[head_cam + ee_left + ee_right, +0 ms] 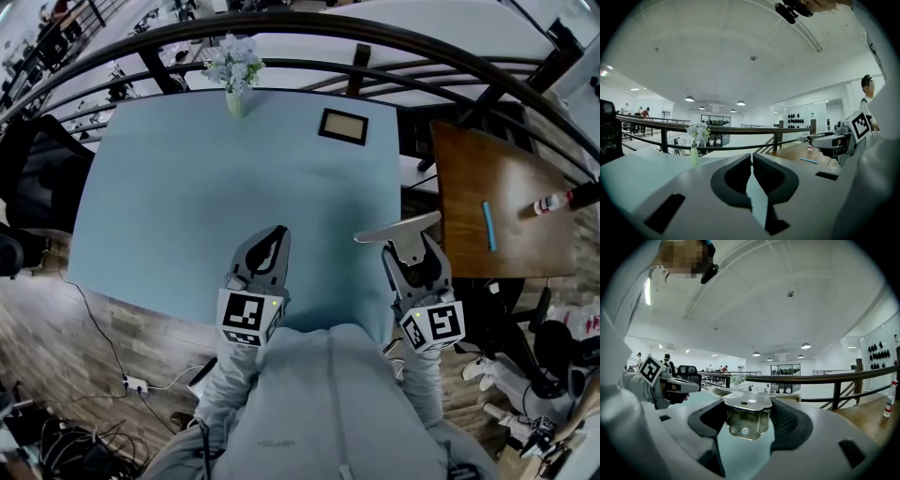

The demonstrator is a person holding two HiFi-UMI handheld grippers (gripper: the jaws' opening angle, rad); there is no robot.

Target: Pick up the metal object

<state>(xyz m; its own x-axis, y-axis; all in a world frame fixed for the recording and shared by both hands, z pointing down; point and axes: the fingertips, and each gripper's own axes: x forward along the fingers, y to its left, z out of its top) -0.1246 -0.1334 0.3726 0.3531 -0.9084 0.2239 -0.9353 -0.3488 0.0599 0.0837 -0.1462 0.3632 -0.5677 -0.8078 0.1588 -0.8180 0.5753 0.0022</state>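
One metal bracket (398,228), crosswise in right tongs (411,247)

Flower vase (233,73) and dark frame (343,126) (far edge) on blue table (178,197)

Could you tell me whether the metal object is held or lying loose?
Held: the right gripper clamps the metal object between its fingers.

On my screen the table (187,187) is pale blue, and the side table (469,178) is brown wood with a bright blue strip (488,225) on it. The metal object (745,413) looks silver on top and brassy yellow below. The left gripper (280,231) and the right gripper (412,246) are grey with black pads (792,425). Their cubes (248,317) carry black-and-white square patterns. The flowers (232,62) are white.
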